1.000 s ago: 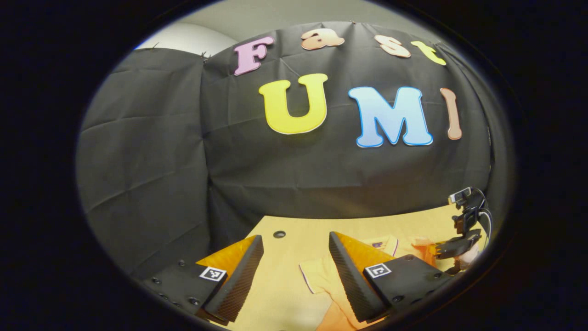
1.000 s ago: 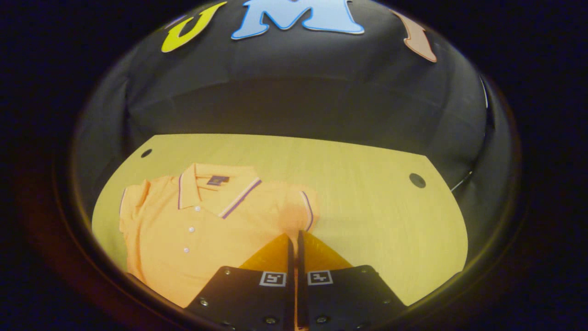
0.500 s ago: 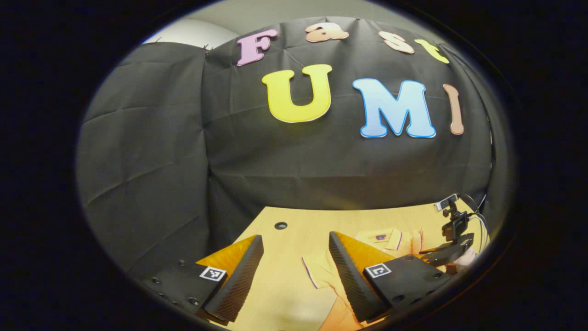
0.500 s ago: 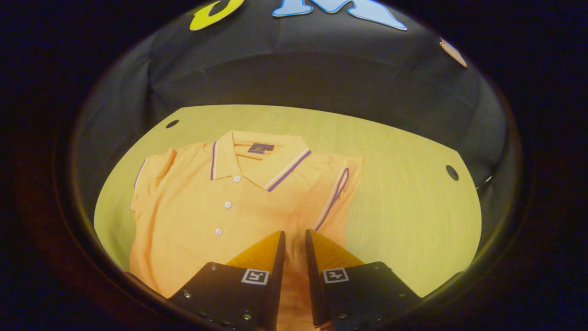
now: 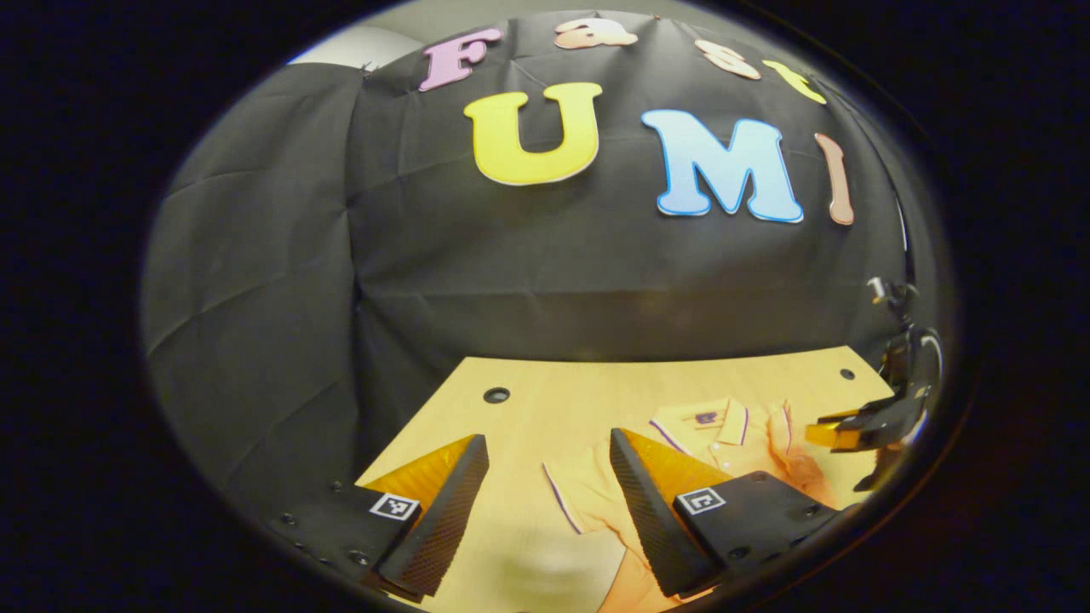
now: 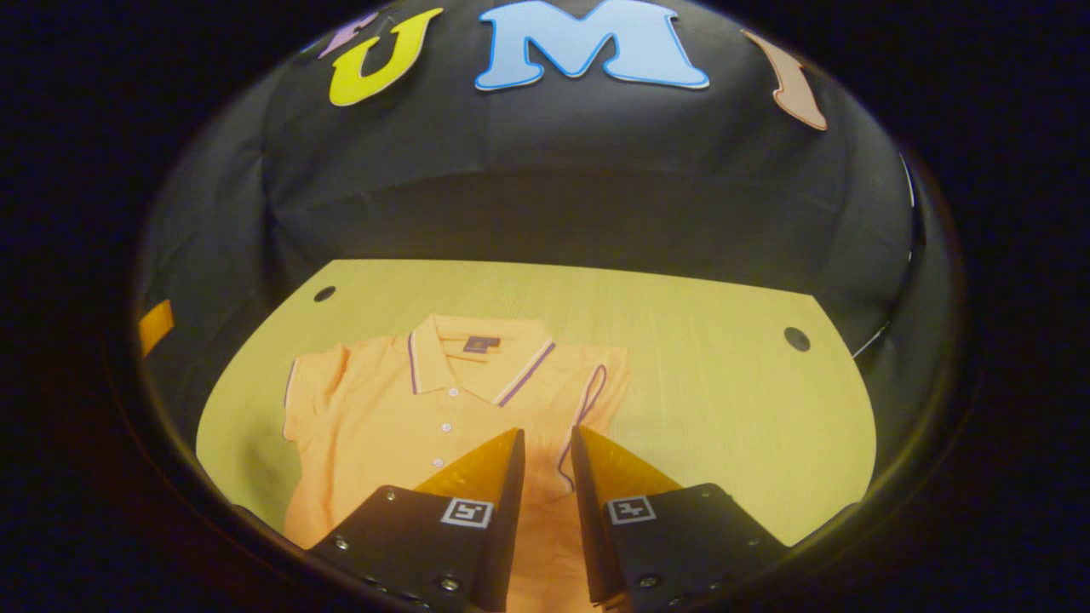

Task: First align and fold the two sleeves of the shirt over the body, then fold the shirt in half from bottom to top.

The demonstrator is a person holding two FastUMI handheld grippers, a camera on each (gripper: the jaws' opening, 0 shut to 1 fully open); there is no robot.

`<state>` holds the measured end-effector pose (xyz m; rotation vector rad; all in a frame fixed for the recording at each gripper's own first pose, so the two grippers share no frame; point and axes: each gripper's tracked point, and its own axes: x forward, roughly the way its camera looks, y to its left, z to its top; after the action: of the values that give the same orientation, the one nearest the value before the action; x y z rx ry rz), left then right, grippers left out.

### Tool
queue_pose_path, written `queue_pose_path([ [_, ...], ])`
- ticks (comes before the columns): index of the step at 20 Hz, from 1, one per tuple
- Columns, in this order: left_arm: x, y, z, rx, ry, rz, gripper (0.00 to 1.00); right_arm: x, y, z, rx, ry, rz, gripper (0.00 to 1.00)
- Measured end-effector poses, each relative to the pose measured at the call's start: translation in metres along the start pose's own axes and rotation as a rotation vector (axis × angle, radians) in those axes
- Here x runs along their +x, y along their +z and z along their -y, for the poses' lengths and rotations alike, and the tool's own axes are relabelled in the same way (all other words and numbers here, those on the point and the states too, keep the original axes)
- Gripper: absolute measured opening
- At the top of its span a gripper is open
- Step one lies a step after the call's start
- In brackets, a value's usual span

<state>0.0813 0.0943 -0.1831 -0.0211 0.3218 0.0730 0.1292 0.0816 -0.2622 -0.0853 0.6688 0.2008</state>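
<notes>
In the right gripper view, the right claw stands with a narrow gap between its two fingers, parted and pressing on nothing; bare orange fabric shows through the gap, and whether the fingers touch the cloth cannot be told. In the left gripper view, the left claw is spread wide, holding nothing, with the pale wooden table and part of the shirt seen between its fingers. The orange short-sleeved polo shirt with purple and white trim lies flat on the table, front up, collar toward the black cloth wall and its buttoned placket running down the middle. In the right gripper view, the sleeve on the right side of the picture is folded inward over the body, its trimmed cuff edge lying as a curved line just beside the right claw's finger. The sleeve on the left side of the picture is spread out flat beside the body. In the left gripper view the right claw also appears at the far right edge, above the shirt's folded side, and the spread sleeve's trimmed edge lies between the left claw's fingers. Two small dark round holes mark the table's far corners.
</notes>
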Motion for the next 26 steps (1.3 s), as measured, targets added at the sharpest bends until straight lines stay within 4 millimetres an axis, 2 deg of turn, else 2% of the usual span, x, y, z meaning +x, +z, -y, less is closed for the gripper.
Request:
queue_pose_path([
  [3, 0.029, -0.029, 0.005, 0.002, -0.028, -0.049, 0.96, -0.024, 0.012, 0.000, 0.018, -0.009, 0.038, 0.34],
  [5, 0.048, -0.048, 0.009, -0.001, -0.048, -0.085, 0.95, -0.042, 0.021, 0.001, 0.037, -0.015, 0.063, 0.34],
  [6, 0.057, -0.057, 0.009, -0.001, -0.055, -0.102, 0.96, -0.049, 0.026, 0.001, 0.047, -0.021, 0.078, 0.31],
  [7, 0.066, -0.067, 0.010, -0.002, -0.062, -0.120, 0.96, -0.060, 0.032, 0.002, 0.058, -0.026, 0.094, 0.34],
  [11, 0.101, -0.112, 0.015, 0.001, -0.083, -0.205, 0.96, -0.094, 0.047, 0.007, 0.090, -0.058, 0.154, 0.34],
  [13, 0.113, -0.133, 0.017, -0.007, -0.087, -0.254, 0.97, -0.110, 0.051, 0.013, 0.093, -0.078, 0.172, 0.31],
  [14, 0.119, -0.145, 0.019, -0.010, -0.088, -0.284, 0.95, -0.117, 0.053, 0.015, 0.098, -0.086, 0.179, 0.34],
  [17, 0.132, -0.168, 0.022, -0.019, -0.095, -0.328, 0.98, -0.132, 0.053, 0.025, 0.102, -0.117, 0.187, 0.34],
  [20, 0.141, -0.183, 0.023, -0.023, -0.092, -0.359, 0.94, -0.142, 0.051, 0.034, 0.111, -0.141, 0.189, 0.34],
  [22, 0.145, -0.191, 0.023, -0.022, -0.087, -0.376, 0.98, -0.147, 0.052, 0.039, 0.116, -0.155, 0.195, 0.34],
  [25, 0.150, -0.190, 0.025, -0.017, -0.084, -0.365, 0.97, -0.149, 0.055, 0.044, 0.120, -0.156, 0.196, 0.34],
  [26, 0.151, -0.189, 0.029, -0.018, -0.087, -0.358, 0.92, -0.150, 0.054, 0.045, 0.121, -0.154, 0.193, 0.34],
])
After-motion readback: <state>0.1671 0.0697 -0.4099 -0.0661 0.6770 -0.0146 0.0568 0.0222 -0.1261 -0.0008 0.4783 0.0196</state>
